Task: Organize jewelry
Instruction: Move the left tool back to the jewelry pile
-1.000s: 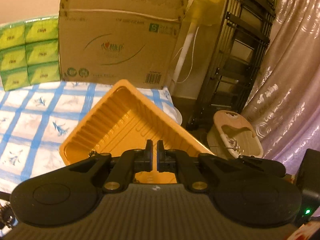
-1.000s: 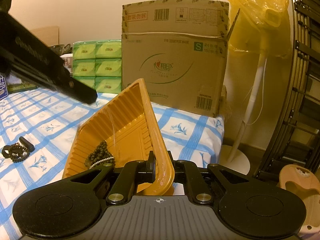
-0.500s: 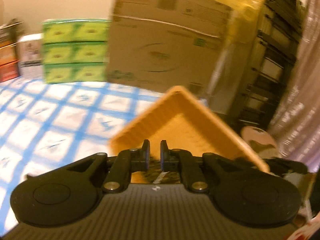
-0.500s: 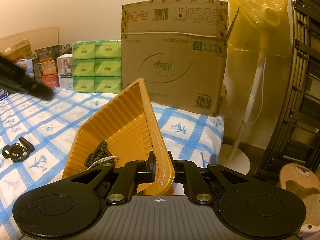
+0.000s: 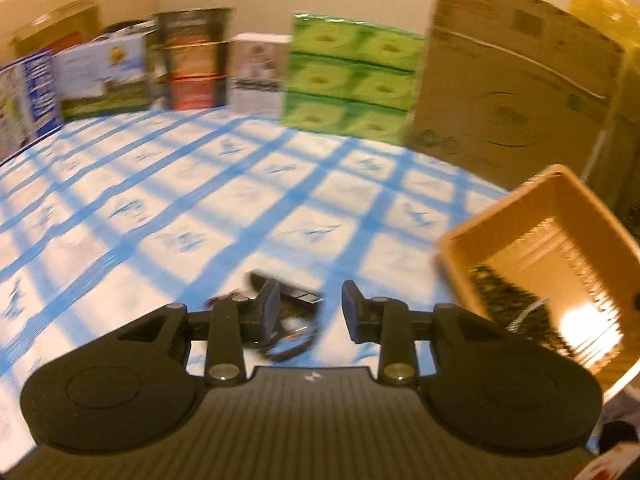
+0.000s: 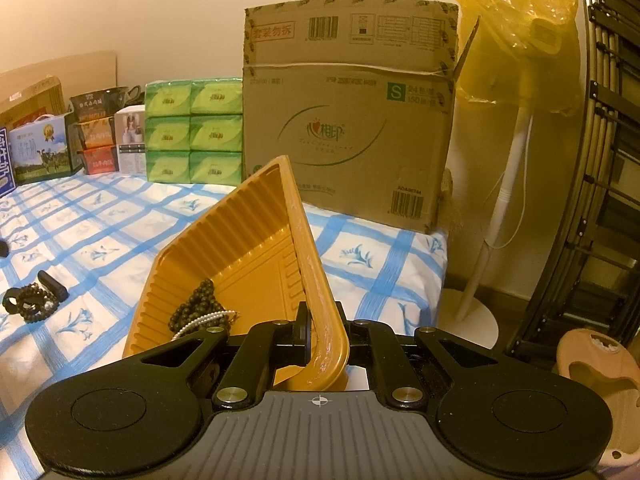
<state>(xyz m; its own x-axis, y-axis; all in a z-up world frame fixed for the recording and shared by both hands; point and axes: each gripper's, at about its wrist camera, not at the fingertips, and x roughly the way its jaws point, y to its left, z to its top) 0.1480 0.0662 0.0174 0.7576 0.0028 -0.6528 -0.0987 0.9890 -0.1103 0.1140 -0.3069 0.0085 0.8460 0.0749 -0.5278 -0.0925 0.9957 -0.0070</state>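
Observation:
My right gripper (image 6: 322, 338) is shut on the near rim of an orange plastic tray (image 6: 256, 248) and holds it tilted up on its side. Dark beads (image 6: 196, 306) and a white pearl strand (image 6: 204, 318) lie in the tray's low corner. My left gripper (image 5: 310, 310) is open just above a blurred dark bead bracelet and black clip (image 5: 288, 320) on the checked cloth. That pile also shows at the left of the right wrist view (image 6: 34, 300). The tray (image 5: 560, 248) stands to the right of the left gripper.
A blue-and-white checked cloth (image 6: 100, 236) covers the table. At the back stand a big cardboard box (image 6: 352, 120), green tissue packs (image 6: 194, 132) and small cartons (image 6: 96, 140). Off the table's right edge are a fan under a yellow bag (image 6: 516, 52) and a black rack (image 6: 612, 160).
My left gripper has swung left away from the tray, opened, and now hovers over the bracelet pile. The right gripper and the tilted tray have not moved.

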